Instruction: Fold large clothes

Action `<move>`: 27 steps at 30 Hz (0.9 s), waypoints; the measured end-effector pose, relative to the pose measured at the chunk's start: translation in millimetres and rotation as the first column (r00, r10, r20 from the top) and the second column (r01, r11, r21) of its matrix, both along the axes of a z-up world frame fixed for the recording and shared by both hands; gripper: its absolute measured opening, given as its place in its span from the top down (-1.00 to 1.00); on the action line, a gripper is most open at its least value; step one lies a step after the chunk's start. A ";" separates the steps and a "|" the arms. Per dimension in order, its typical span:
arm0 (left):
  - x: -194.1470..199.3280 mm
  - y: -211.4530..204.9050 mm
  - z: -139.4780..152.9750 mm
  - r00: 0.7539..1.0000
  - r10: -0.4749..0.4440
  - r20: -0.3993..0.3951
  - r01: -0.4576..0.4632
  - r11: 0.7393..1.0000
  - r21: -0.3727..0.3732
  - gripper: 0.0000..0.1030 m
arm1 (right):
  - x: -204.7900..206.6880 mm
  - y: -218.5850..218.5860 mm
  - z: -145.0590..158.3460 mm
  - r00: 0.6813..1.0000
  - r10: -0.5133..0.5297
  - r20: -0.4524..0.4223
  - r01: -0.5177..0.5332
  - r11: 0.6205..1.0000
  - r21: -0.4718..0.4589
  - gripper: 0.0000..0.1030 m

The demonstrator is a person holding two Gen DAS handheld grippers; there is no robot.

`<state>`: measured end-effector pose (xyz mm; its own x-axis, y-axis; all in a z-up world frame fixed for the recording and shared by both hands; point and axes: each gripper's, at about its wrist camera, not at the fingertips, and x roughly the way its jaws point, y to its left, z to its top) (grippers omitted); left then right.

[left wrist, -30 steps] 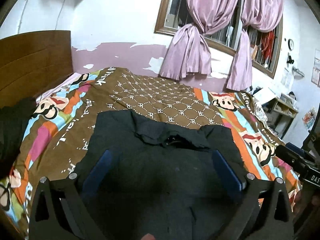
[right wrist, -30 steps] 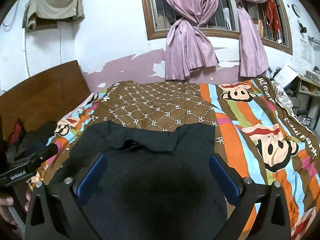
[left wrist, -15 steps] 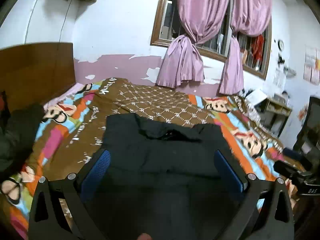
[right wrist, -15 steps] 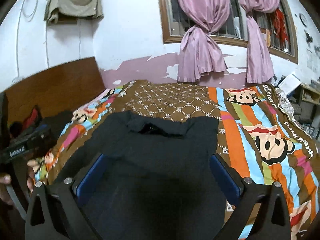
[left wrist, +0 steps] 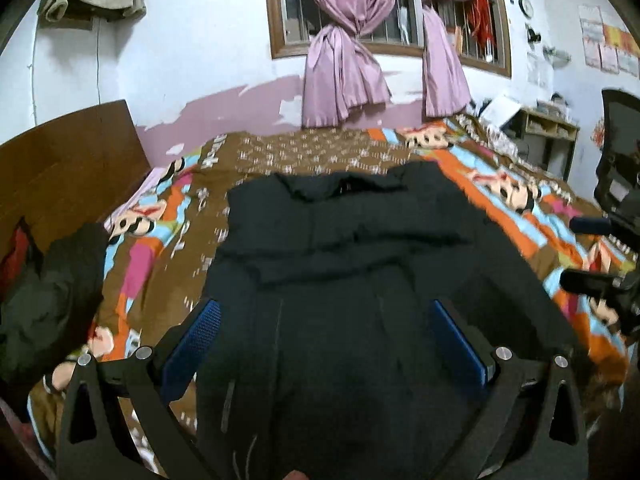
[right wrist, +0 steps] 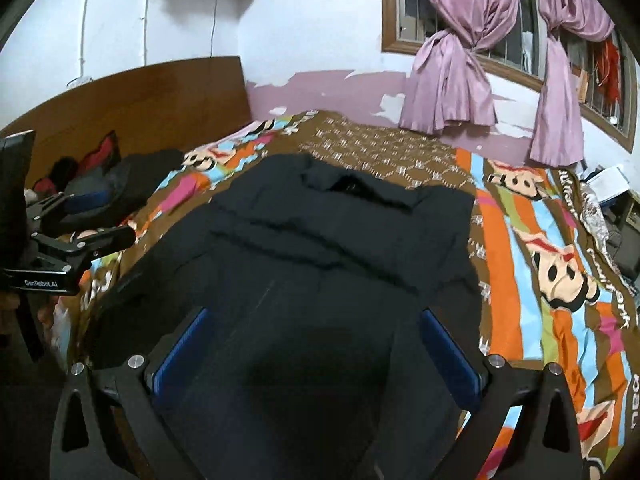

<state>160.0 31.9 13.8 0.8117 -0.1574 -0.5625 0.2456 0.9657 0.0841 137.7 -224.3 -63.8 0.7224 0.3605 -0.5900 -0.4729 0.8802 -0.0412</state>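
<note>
A large black garment (left wrist: 344,264) lies spread flat on the bed, collar toward the far wall; the right wrist view shows the same garment (right wrist: 320,248). My left gripper (left wrist: 326,336) hovers over its lower part, open, blue pads wide apart with nothing between them. My right gripper (right wrist: 316,344) is open above the lower part as well. In the right wrist view the left gripper (right wrist: 80,224) shows at the left edge, over the bed's left side. The right gripper (left wrist: 596,252) appears at the right edge of the left wrist view.
The bed carries a bright cartoon-print bedspread (right wrist: 552,264). A pile of dark clothes (left wrist: 48,300) lies at the bed's left by the wooden headboard (left wrist: 68,160). Pink curtains (left wrist: 344,76) hang at the window behind. A shelf (left wrist: 548,128) and a dark chair (left wrist: 620,152) stand right.
Both grippers have pulled back and risen from the garment, so more of it and the bed shows. Both stay open. The garment lies the same.
</note>
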 end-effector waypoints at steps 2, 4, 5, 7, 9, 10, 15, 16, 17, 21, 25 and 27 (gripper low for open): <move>-11.1 0.0 -15.1 1.000 0.015 -0.027 -0.014 0.999 0.036 -0.97 | -6.5 0.4 -12.6 1.000 0.012 -0.018 -0.013 1.000 -0.015 -1.00; -24.4 -1.0 -35.7 0.997 0.021 -0.077 -0.015 0.997 0.076 -0.97 | -9.4 2.7 -26.7 0.999 0.021 -0.050 -0.023 0.999 -0.049 -1.00; -29.6 -1.8 -44.2 0.995 0.022 -0.096 -0.013 0.996 0.092 -0.97 | -10.2 2.6 -32.5 0.998 0.024 -0.066 -0.028 0.998 -0.059 -1.00; -41.2 -5.3 -64.9 0.987 0.019 -0.157 0.000 0.992 0.125 -0.97 | -11.8 2.6 -47.5 0.993 0.028 -0.112 -0.038 0.996 -0.083 -1.00; -47.6 -8.8 -80.9 0.975 0.019 -0.221 0.014 0.989 0.144 -0.97 | -13.2 3.1 -56.8 0.990 0.032 -0.141 -0.047 0.994 -0.099 -1.00; -51.5 -11.3 -90.0 0.966 0.016 -0.258 0.024 0.988 0.150 -0.97 | -14.4 3.5 -62.1 0.987 0.037 -0.154 -0.054 0.992 -0.112 -1.00; -63.1 -22.3 -117.0 0.943 0.002 -0.332 0.072 0.975 0.209 -0.97 | -26.9 13.3 -90.2 0.968 0.096 -0.231 -0.140 0.974 -0.181 -1.00; -64.4 -22.1 -120.0 0.941 0.002 -0.339 0.075 0.974 0.214 -0.97 | -29.4 16.0 -96.3 0.963 0.110 -0.247 -0.162 0.966 -0.201 -1.00; -64.7 -20.9 -122.7 0.938 0.004 -0.347 0.076 0.973 0.217 -0.97 | -31.9 18.8 -102.1 0.957 0.122 -0.262 -0.181 0.959 -0.218 -1.00; -63.5 -13.5 -136.4 0.918 0.016 -0.396 0.081 0.970 0.228 -0.97 | -43.7 30.9 -123.9 0.930 0.182 -0.319 -0.280 0.914 -0.292 -1.00; -63.9 -10.3 -147.0 0.911 0.030 -0.412 0.086 0.961 0.261 -0.97 | -55.7 43.8 -139.2 0.904 0.234 -0.358 -0.363 0.863 -0.352 -1.00; -64.3 -9.9 -149.1 0.911 0.030 -0.411 0.090 0.959 0.270 -0.97 | -60.0 47.6 -145.0 0.901 0.246 -0.356 -0.383 0.835 -0.394 -1.00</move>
<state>95.7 22.0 -135.3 0.4995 0.0323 -0.8657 0.3449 0.9093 0.2329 77.7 -176.7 -208.8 0.3945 0.1886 -0.8993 -0.7720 0.5988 -0.2131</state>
